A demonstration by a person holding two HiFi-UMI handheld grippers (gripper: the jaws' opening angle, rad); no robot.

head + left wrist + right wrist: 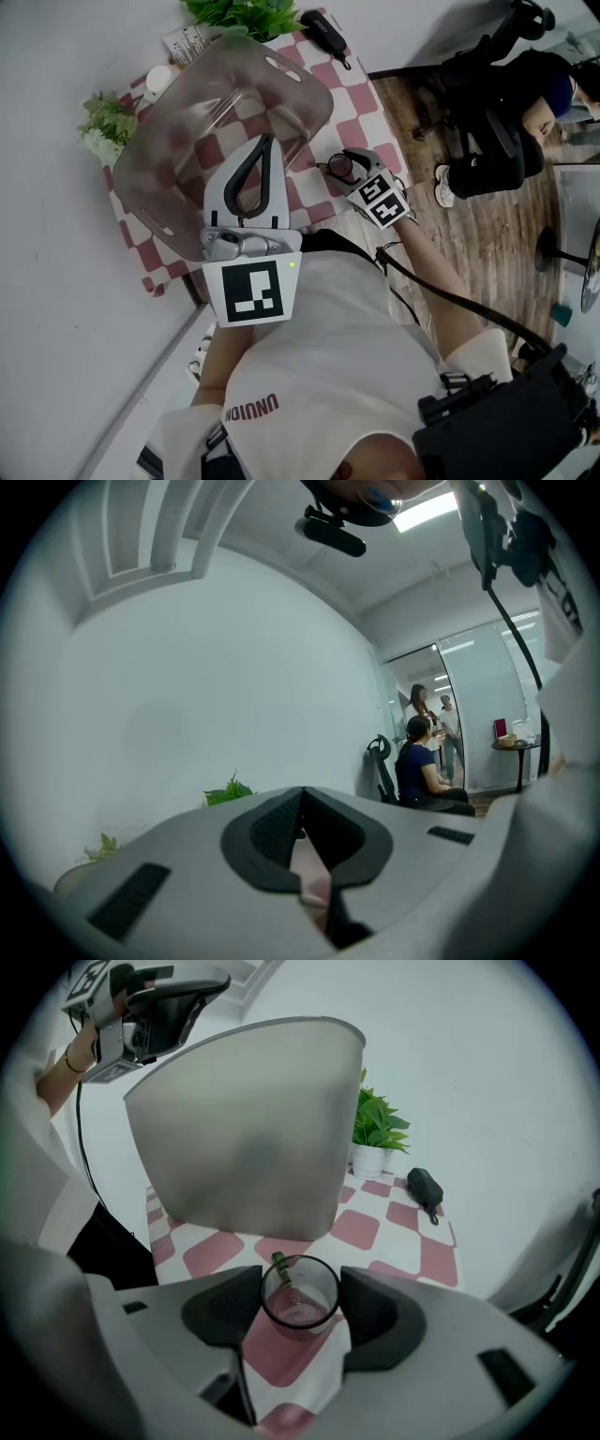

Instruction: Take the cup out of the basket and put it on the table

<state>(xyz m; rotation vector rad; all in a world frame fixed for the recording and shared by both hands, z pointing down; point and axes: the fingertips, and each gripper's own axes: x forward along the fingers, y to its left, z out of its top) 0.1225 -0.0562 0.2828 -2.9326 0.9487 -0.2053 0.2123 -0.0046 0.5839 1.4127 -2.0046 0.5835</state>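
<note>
- One cup (299, 1290) of dark glass is out of the basket. The right gripper (345, 169) clamps it between its jaws at the checked table's (352, 89) near right edge.
- One translucent basket (187, 131) is tipped up, and the left gripper (266, 145) pinches its rim with narrow jaws.
- Two plants (246, 14) (105, 122) and one black case (324, 33) sit along the far edges.
- Only the left gripper view shows three people (422, 766); only the right gripper view looks into the cup.

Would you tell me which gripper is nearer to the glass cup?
Right. The right gripper grips the cup between its jaws; the left gripper is over by the basket, apart from the cup.
</note>
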